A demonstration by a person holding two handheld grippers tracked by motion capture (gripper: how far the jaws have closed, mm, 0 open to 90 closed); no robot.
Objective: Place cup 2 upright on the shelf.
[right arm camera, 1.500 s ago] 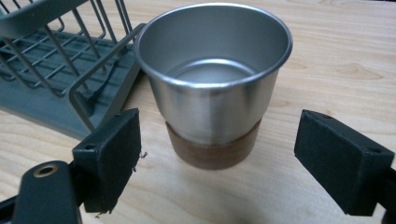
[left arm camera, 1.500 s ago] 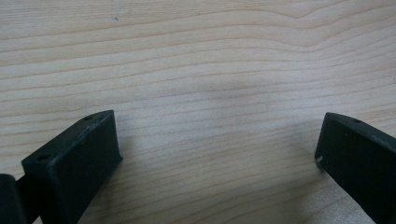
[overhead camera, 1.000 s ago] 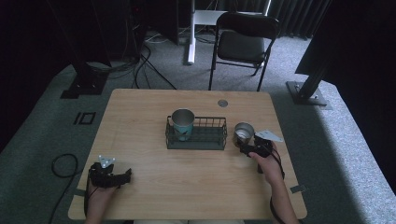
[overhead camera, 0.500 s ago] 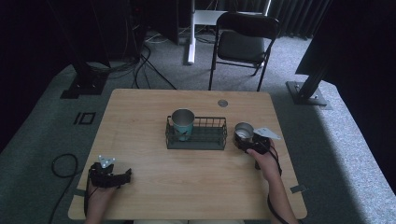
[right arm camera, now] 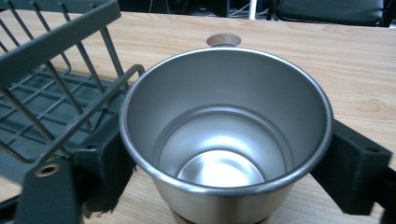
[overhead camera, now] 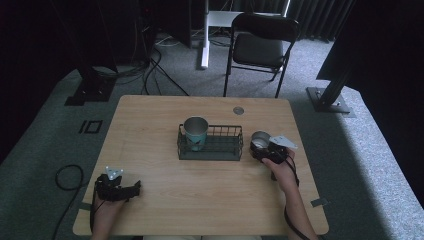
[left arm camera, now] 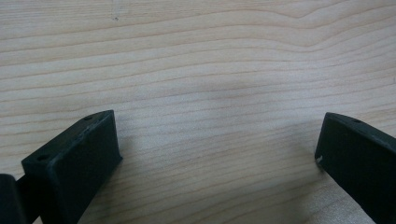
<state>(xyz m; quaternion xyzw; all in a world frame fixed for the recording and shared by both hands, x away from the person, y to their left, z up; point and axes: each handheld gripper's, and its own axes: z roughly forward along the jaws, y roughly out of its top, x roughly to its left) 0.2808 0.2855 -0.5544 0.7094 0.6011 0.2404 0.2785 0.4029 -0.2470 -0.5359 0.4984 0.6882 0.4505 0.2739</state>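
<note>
A bare steel cup (overhead camera: 259,139) stands upright just right of a dark wire basket (overhead camera: 220,148) in the middle of the table. My right gripper (overhead camera: 262,150) is shut on it. In the right gripper view the cup (right arm camera: 224,116) is empty, with a black jaw pressed against each side and the basket's wire end (right arm camera: 56,70) close on the left. A second cup (overhead camera: 195,131), steel with a teal band, stands in the basket's left end. My left gripper (overhead camera: 134,189) rests near the front left of the table, open over bare wood (left arm camera: 217,140).
The wooden table (overhead camera: 200,210) has a round cable grommet (overhead camera: 238,110) at the back, also visible behind the cup (right arm camera: 223,39). A folding chair (overhead camera: 260,47) stands beyond the far edge. A cable (overhead camera: 65,175) loops on the floor at the left.
My right gripper has edged slightly forward around the steel cup beside the basket. The left gripper has stayed where it was.
</note>
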